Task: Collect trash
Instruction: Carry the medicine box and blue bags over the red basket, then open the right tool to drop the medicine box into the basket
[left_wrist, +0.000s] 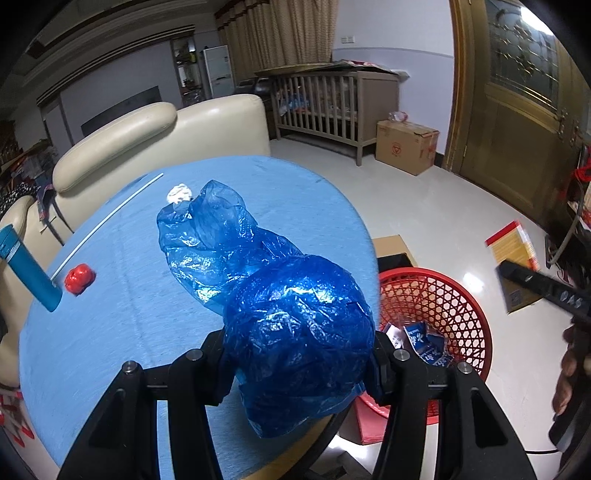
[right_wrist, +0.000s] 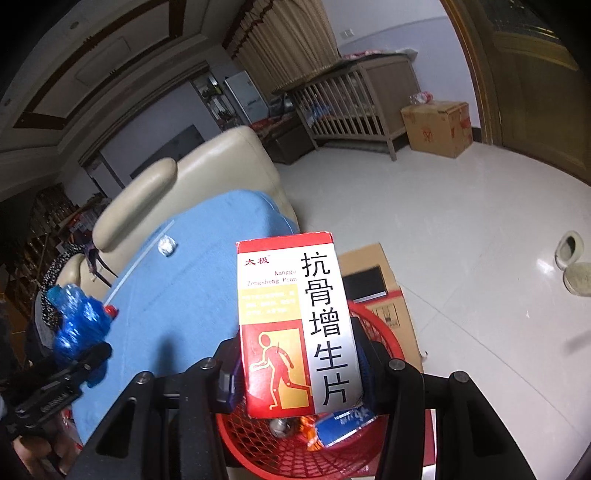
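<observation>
My left gripper (left_wrist: 299, 354) is shut on a crumpled blue plastic bag (left_wrist: 295, 325) and holds it above the edge of the blue table (left_wrist: 110, 350). The bag also shows in the right wrist view (right_wrist: 79, 325). My right gripper (right_wrist: 295, 369) is shut on a red and white medicine box (right_wrist: 295, 325) and holds it upright above the red mesh basket (right_wrist: 295, 450). The basket (left_wrist: 443, 291) stands on the floor beside the table and holds blue wrappers (left_wrist: 424, 343). On the table lie a red crumpled ball (left_wrist: 78, 278), a white paper wad (left_wrist: 180, 193) and a white stick (left_wrist: 107, 221).
A blue tube (left_wrist: 26, 267) lies at the table's left edge. A cream sofa (left_wrist: 155, 133) stands behind the table. Flat cardboard (right_wrist: 373, 280) lies by the basket. A crib (left_wrist: 325, 107), a cardboard box (left_wrist: 406, 146) and slippers (right_wrist: 572, 262) are on the floor.
</observation>
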